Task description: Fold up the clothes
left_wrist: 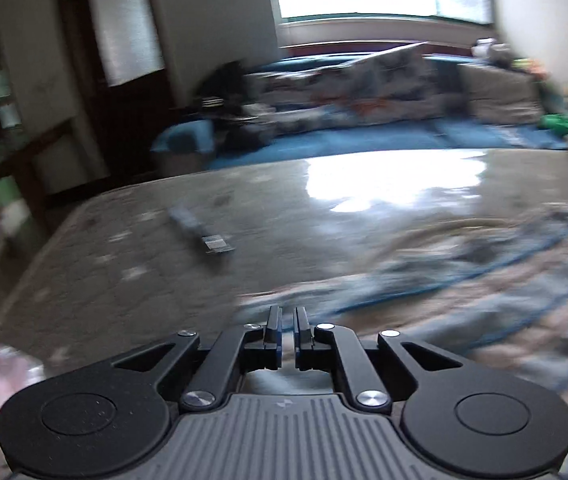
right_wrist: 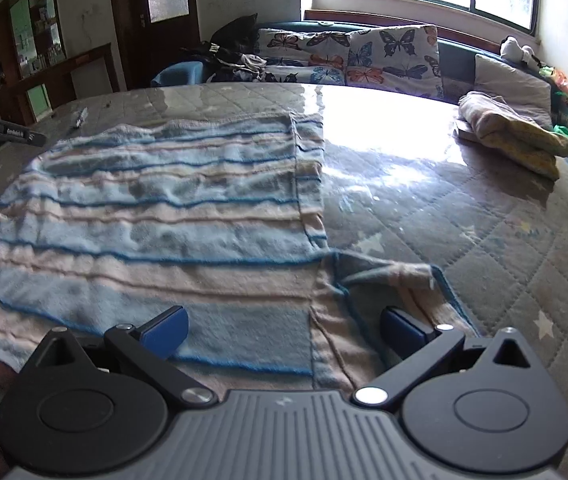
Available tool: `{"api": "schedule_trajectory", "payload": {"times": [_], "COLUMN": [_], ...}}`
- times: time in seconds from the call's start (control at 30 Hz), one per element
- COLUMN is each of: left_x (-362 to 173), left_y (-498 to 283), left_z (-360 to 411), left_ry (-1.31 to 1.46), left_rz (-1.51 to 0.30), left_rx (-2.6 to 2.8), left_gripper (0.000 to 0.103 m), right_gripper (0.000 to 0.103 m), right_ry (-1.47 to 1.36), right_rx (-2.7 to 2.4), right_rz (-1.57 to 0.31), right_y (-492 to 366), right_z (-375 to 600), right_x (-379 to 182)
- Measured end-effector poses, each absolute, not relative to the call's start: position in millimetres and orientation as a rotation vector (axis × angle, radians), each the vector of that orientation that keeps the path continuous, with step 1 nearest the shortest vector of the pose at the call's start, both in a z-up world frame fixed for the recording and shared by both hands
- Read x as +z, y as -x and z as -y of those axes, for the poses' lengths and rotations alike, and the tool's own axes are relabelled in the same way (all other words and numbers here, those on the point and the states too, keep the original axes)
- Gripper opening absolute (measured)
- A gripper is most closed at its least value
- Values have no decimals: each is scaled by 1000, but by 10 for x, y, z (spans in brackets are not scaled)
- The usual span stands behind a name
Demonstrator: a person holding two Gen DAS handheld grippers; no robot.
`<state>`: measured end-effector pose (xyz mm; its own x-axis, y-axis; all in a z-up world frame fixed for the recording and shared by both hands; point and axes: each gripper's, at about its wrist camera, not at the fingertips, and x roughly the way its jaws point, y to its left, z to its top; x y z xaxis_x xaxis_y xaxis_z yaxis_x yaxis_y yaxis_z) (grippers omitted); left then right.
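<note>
Motion blur smears the whole left wrist view, leaving the striped towel (left_wrist: 464, 264) at right and a small dark object (left_wrist: 204, 236) at centre left unreadable.

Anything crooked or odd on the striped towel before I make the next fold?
Yes. The blue-and-beige striped towel lies mostly flat on the quilted grey table cover, but its near right corner is rumpled and flipped over just ahead of the open right gripper. The folded layer's right edge also sits unevenly over the lower layer.
</note>
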<state>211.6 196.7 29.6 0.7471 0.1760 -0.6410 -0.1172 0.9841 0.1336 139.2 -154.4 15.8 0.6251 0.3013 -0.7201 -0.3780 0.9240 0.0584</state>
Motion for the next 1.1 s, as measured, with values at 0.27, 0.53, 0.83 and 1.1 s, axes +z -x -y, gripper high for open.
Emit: {"api": "schedule_trajectory", "payload": {"times": [0.27, 0.53, 0.83, 1.1], "left_x": [151, 13, 170, 343], "left_y": [-2460, -2747, -2564, -1804], "left_z": [-1577, -1644, -1714, -1460], "left_ry": [-61, -99, -90, -127], "left_rz": [-795, -821, -793, -739], "left_rx": [-71, -5, 59, 0], "left_gripper": [8, 9, 40, 61], "right_gripper": [103, 103, 103, 103], "right_ry": [110, 142, 146, 149], "right_rx": [398, 393, 383, 368], "right_rz": [-801, -785, -779, -781], "right_y": [-1414, -1393, -1388, -1391], "right_z": [1426, 1392, 1377, 1347], "right_x": [139, 104, 93, 96]}}
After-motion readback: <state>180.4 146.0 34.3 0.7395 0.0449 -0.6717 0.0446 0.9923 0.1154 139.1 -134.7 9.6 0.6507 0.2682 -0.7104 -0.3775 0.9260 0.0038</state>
